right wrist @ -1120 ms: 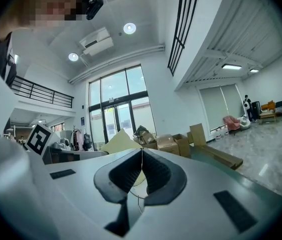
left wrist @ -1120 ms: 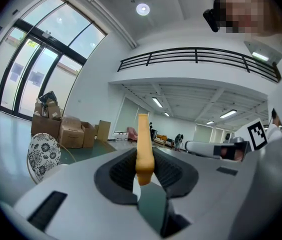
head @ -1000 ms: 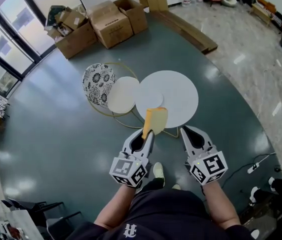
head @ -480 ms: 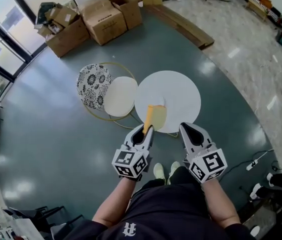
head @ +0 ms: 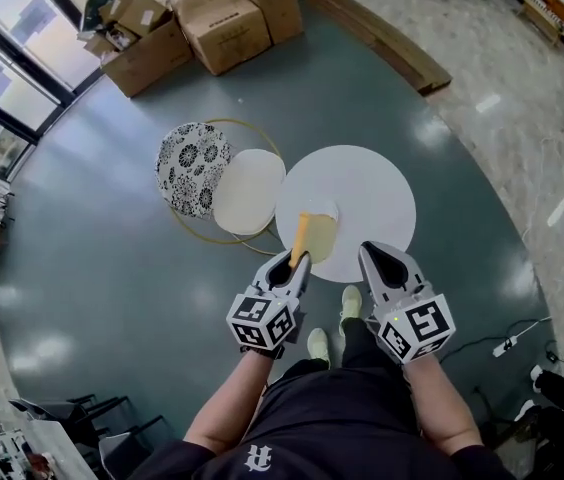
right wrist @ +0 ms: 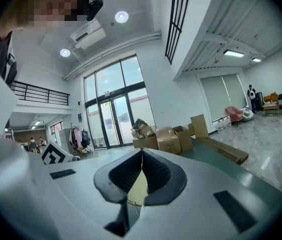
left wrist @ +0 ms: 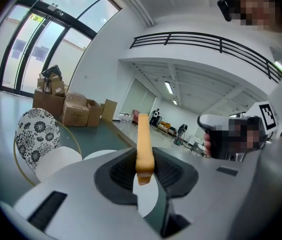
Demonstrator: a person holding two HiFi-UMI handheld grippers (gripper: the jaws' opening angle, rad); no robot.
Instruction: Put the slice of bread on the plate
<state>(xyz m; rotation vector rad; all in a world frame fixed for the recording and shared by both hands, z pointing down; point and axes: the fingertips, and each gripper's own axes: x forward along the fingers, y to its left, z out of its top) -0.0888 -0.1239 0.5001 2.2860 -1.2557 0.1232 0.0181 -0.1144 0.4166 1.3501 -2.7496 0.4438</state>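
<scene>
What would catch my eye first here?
A yellow slice of bread, held on edge in the left gripper, hangs over the near rim of a round white table. Left of it stands a black-and-white flower-patterned chair, with cardboard boxes on the floor beyond.

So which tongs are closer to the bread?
Left. The left tongs are clamped right on the slice of bread, holding it upright. The right tongs are shut and empty, off to the bread's side, not touching it.

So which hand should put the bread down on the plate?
Left. The left tool grips the bread, just over the plate. The right tool is shut and holds nothing.
</scene>
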